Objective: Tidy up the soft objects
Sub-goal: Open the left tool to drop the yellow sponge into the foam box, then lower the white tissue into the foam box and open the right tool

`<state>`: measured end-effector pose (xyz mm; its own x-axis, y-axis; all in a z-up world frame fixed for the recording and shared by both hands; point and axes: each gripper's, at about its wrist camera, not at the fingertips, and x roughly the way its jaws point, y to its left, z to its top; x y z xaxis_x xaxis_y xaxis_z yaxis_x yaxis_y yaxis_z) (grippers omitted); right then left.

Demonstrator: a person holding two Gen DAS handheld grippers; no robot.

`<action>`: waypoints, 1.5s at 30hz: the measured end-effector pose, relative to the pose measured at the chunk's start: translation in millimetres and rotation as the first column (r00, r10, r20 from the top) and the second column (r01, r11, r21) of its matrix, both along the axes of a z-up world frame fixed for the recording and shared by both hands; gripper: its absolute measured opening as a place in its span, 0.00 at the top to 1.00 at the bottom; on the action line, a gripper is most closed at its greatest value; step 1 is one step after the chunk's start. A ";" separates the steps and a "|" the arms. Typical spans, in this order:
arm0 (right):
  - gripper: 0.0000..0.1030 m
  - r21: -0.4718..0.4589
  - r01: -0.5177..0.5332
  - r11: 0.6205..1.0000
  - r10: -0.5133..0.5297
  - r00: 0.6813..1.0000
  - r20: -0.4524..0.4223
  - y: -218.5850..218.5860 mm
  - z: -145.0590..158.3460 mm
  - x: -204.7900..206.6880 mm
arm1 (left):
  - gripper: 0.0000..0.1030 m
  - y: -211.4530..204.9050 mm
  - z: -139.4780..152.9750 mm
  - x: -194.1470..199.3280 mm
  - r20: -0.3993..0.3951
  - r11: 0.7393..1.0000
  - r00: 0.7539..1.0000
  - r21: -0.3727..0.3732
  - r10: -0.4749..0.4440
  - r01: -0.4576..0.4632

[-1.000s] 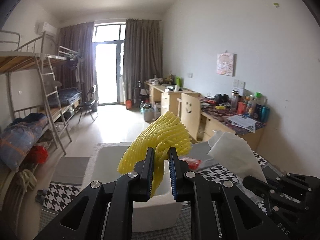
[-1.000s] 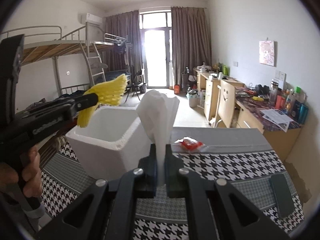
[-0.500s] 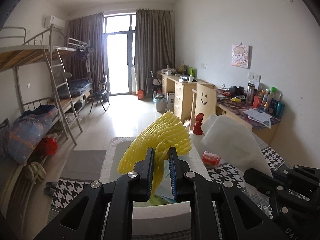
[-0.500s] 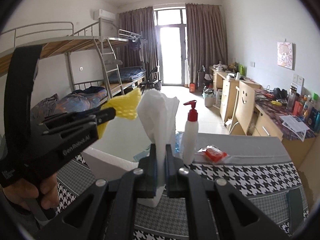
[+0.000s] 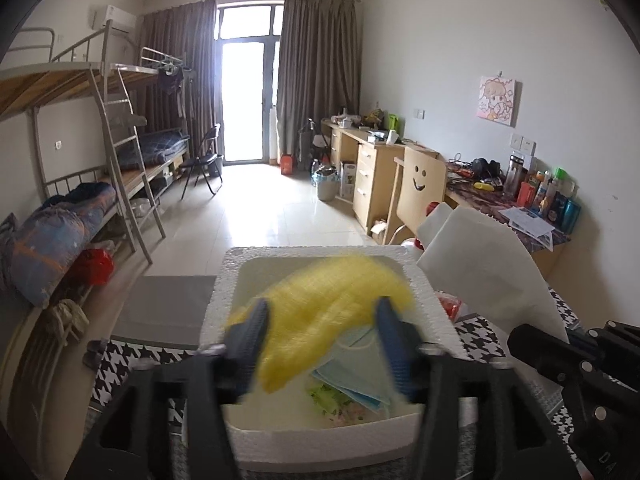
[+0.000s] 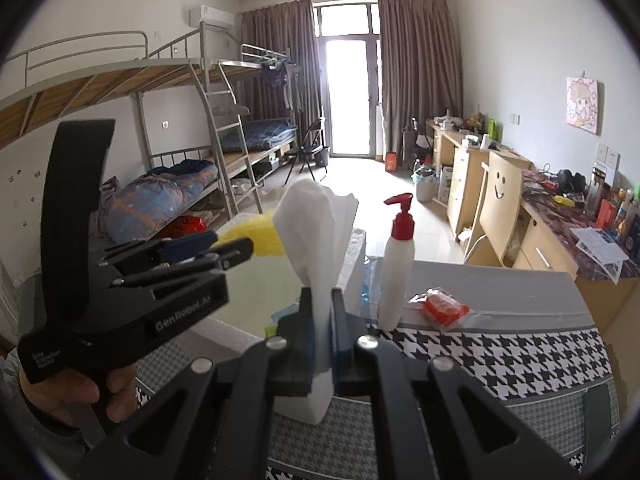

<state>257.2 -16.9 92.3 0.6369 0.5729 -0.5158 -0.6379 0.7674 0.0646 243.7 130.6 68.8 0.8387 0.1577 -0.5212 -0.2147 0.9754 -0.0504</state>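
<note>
My left gripper (image 5: 320, 328) hangs open over the white foam box (image 5: 230, 280). The yellow foam net (image 5: 320, 320) is blurred between the spread fingers, loose over the box's inside. Blue face masks (image 5: 352, 380) and other soft items lie in the box. My right gripper (image 6: 321, 312) is shut on a white foam sheet (image 6: 320, 232), held upright just right of the box; the sheet also shows in the left wrist view (image 5: 480, 264). The left gripper (image 6: 212, 248) and yellow net (image 6: 260, 234) show in the right wrist view.
A white pump bottle with a red top (image 6: 398, 260) and a red packet (image 6: 444, 308) stand on the houndstooth tablecloth (image 6: 500, 356) right of the box. A dark flat object (image 6: 596, 404) lies at the table's right edge. Bunk beds and desks stand behind.
My left gripper has opened over the box and let go of the yellow foam net, which drops. Both grippers moved forward and lower toward the box; the right still holds the white sheet.
</note>
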 end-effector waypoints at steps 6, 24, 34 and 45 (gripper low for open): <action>0.91 -0.018 0.004 1.000 -0.004 1.000 -0.009 5.1 -1.7 2.8 | 0.14 5.8 2.1 -13.0 0.034 1.000 0.999 0.007 0.030 -0.031; 0.91 -0.034 -0.054 0.998 0.051 0.994 -0.097 48.8 -3.2 20.5 | 0.02 42.6 5.8 -62.5 0.105 0.986 0.982 0.034 0.158 -0.162; 0.88 -0.056 -0.065 0.996 0.056 0.987 -0.152 71.9 -14.1 36.4 | 0.02 60.9 -0.2 -74.0 0.099 0.982 0.977 0.026 0.186 -0.189; 0.22 -0.067 -0.068 0.995 0.059 0.991 -0.120 78.6 -17.5 34.2 | 0.02 64.9 1.8 -78.2 0.103 0.980 0.975 0.028 0.195 -0.198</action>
<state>291.4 61.7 74.8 0.5330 0.5698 -0.6255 -0.6766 0.7309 0.0893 165.4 195.5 70.6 0.8365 0.3427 -0.4275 -0.3983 0.9162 -0.0449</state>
